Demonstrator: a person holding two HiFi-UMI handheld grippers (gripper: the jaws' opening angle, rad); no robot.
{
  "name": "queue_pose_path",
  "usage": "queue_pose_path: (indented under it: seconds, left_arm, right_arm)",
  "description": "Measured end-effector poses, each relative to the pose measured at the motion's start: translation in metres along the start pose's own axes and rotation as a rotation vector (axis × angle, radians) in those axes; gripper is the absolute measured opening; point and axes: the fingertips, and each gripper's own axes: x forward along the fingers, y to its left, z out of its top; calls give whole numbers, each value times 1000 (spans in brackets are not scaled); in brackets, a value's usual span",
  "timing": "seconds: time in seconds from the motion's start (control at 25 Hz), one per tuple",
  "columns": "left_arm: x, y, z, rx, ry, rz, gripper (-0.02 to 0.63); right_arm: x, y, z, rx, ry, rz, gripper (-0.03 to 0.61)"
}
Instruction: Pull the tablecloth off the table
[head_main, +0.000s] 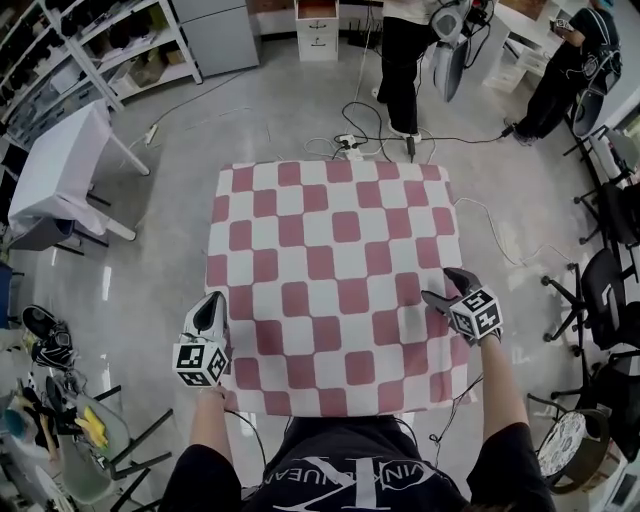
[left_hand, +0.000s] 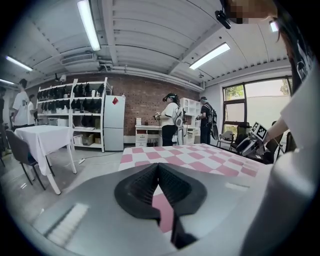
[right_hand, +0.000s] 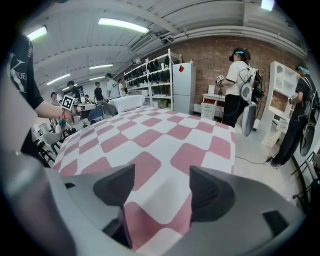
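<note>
A pink-and-white checked tablecloth (head_main: 330, 260) covers a square table and lies flat, its edges hanging over the sides. My left gripper (head_main: 211, 308) is at the cloth's left edge near the front corner. In the left gripper view this left gripper (left_hand: 158, 167) is shut, with nothing seen between its pads and the tablecloth (left_hand: 200, 155) stretching beyond. My right gripper (head_main: 446, 288) hovers over the cloth's right side near the front. In the right gripper view the right gripper (right_hand: 161, 180) is open, the tablecloth (right_hand: 150, 135) showing below its gap, apart from the pads.
A white-draped table (head_main: 60, 170) stands at the left with shelving (head_main: 90, 45) behind it. Cables (head_main: 370, 130) trail on the floor past the table's far side, where two people (head_main: 405, 60) stand. Office chairs (head_main: 600, 300) line the right. Shoes and clutter (head_main: 45, 345) lie at the near left.
</note>
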Motion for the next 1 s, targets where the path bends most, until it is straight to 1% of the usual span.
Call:
queue_pose_path:
  seconds: [0.16, 0.32, 0.52, 0.68, 0.88, 0.92, 0.96, 1.0]
  left_arm:
    - [3, 9, -5, -8, 19, 27, 11]
    - [8, 7, -6, -13, 23, 40, 11]
    - [12, 4, -10, -23, 34, 55, 11]
    - [12, 4, -12, -21, 39, 57, 11]
    - [12, 3, -15, -24, 50, 61, 11]
    - [12, 3, -16, -24, 51, 62, 11]
    - [12, 3, -16, -24, 52, 62, 11]
    - [12, 2, -16, -25, 54, 59, 11]
  right_arm:
    - [10, -18, -3, 15, 36, 5, 337]
    - [17, -33, -11, -6, 100, -6, 354]
    - [32, -33, -29, -36, 175, -10, 357]
    - [36, -32, -34, 20, 173, -9, 357]
    - [35, -35, -33, 16, 169, -17, 354]
    - [35, -35, -33, 19, 168, -21, 348]
    - [35, -35, -32, 23, 166, -28, 324]
    - [35, -35, -31, 27, 163, -35, 264]
